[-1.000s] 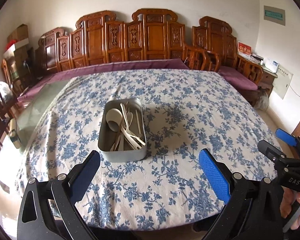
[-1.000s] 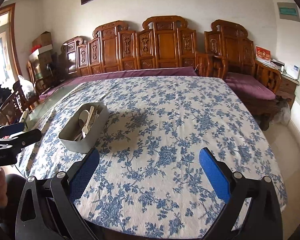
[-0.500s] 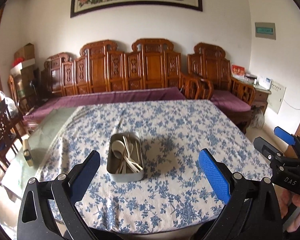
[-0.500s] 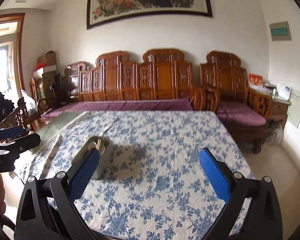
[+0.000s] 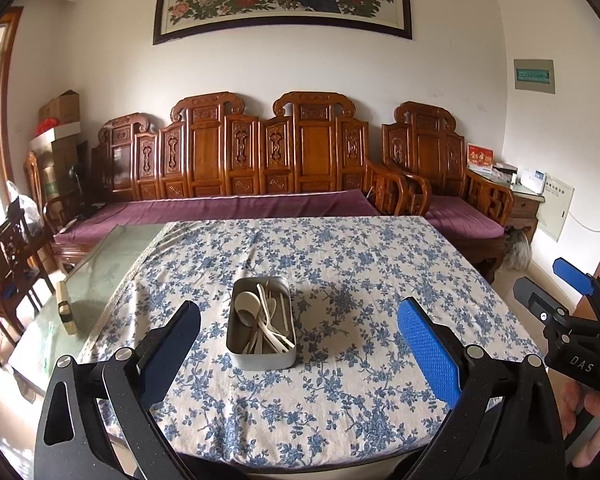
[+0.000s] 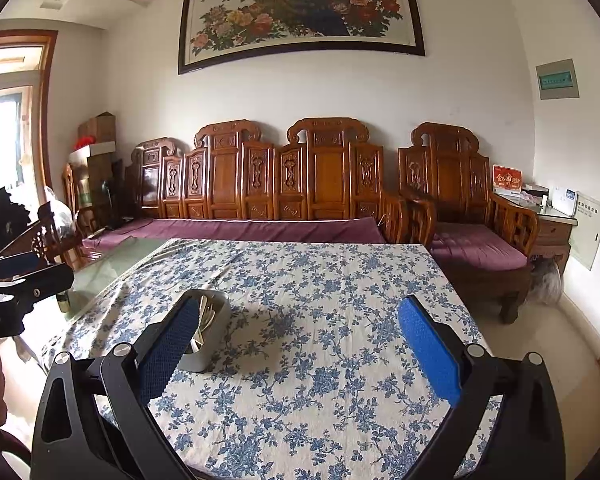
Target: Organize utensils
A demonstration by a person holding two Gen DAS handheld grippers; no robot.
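A grey metal tin (image 5: 260,358) stands on the blue-flowered tablecloth (image 5: 340,264) and holds several pale utensils (image 5: 265,322), among them a wide spoon (image 5: 247,305). My left gripper (image 5: 298,344) is open and empty, held back from the table's near edge with the tin between its fingers in view. My right gripper (image 6: 298,346) is open and empty too; the tin (image 6: 211,336) shows partly behind its left finger. The right gripper also appears in the left wrist view (image 5: 560,296), and the left gripper in the right wrist view (image 6: 24,276).
A bare glass strip of table (image 5: 96,276) lies left of the cloth with a small block (image 5: 66,312) on it. A carved wooden bench (image 5: 260,168) with purple cushions runs behind the table, an armchair (image 5: 452,184) at right, chairs (image 5: 8,252) at left.
Both grippers have pulled back from the table and tilted up: the tin looks smaller and farther, and the wall painting has come into view. Both stay open.
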